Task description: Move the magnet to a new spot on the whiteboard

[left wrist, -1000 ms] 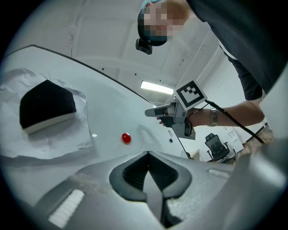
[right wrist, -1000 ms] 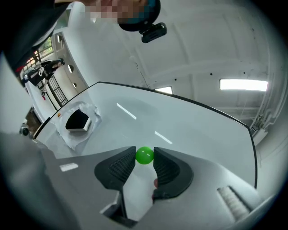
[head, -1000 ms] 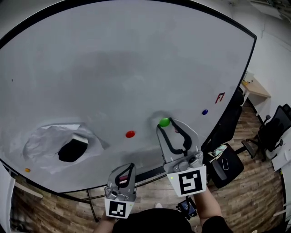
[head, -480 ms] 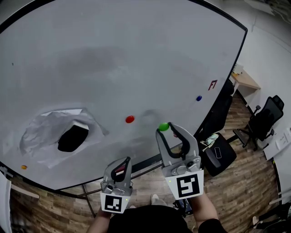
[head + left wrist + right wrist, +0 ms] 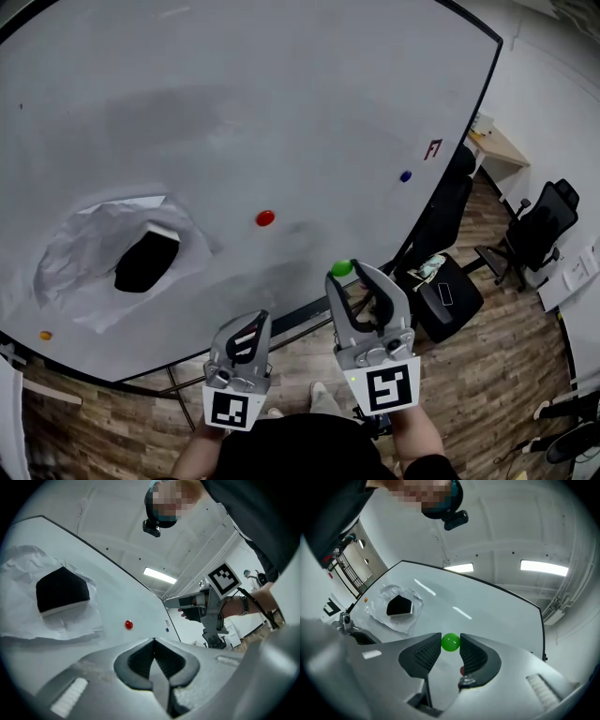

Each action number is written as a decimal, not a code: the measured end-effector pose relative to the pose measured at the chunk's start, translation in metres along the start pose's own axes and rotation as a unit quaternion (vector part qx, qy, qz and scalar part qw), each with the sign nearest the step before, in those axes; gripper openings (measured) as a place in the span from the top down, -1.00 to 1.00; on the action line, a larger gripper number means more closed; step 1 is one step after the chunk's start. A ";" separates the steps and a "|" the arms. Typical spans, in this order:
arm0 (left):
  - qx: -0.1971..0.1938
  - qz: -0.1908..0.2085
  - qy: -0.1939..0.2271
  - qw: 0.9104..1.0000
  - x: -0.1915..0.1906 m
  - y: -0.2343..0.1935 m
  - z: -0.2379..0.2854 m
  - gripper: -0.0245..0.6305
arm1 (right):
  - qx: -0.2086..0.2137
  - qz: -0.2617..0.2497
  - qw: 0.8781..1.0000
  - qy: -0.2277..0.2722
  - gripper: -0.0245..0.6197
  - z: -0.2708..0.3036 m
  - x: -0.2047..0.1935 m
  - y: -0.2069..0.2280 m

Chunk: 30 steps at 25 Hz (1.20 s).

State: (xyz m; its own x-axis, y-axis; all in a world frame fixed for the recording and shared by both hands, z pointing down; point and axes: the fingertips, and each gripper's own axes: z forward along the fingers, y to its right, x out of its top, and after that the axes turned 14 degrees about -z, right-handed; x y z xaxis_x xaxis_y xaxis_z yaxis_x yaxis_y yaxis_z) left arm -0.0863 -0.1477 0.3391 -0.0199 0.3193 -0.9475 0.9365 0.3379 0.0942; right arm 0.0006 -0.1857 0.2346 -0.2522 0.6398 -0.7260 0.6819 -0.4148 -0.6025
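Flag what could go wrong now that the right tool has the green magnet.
1. The round green magnet sits at the very tips of the right tool; it could squirt out and drop.
2. In the head view it is close to the lower edge of the whiteboard; placing there may miss the surface.

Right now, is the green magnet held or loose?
Held: the right tongs pinch the green magnet between both pads.
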 end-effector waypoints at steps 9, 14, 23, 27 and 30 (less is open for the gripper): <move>0.001 0.000 0.001 1.000 0.001 -0.001 -0.005 0.92 | 0.003 0.028 1.000 -0.009 0.53 -0.014 -0.018 -0.021; 0.005 -0.005 0.000 1.000 0.001 -0.003 -0.006 0.93 | 0.013 0.052 0.998 -0.026 0.53 -0.019 -0.032 -0.034; 0.011 -0.015 -0.006 1.000 -0.004 -0.005 -0.007 0.93 | 0.019 0.070 0.996 -0.048 0.52 -0.030 -0.050 -0.050; 0.011 -0.017 -0.009 1.000 -0.008 -0.004 -0.009 0.93 | 0.017 0.067 0.996 -0.054 0.53 -0.035 -0.056 -0.054; 0.014 -0.020 -0.012 1.000 -0.010 -0.006 -0.011 0.93 | 0.016 0.070 0.996 -0.056 0.53 -0.037 -0.059 -0.058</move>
State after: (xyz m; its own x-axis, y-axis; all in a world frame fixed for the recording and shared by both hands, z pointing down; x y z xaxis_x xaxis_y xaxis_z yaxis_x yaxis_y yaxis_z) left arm -0.0952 -0.1433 0.3511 -0.0482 0.2840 -0.9576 0.9448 0.3240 0.0485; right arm 0.0018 -0.1757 0.3245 -0.2327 0.4979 -0.8355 0.6937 -0.5171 -0.5014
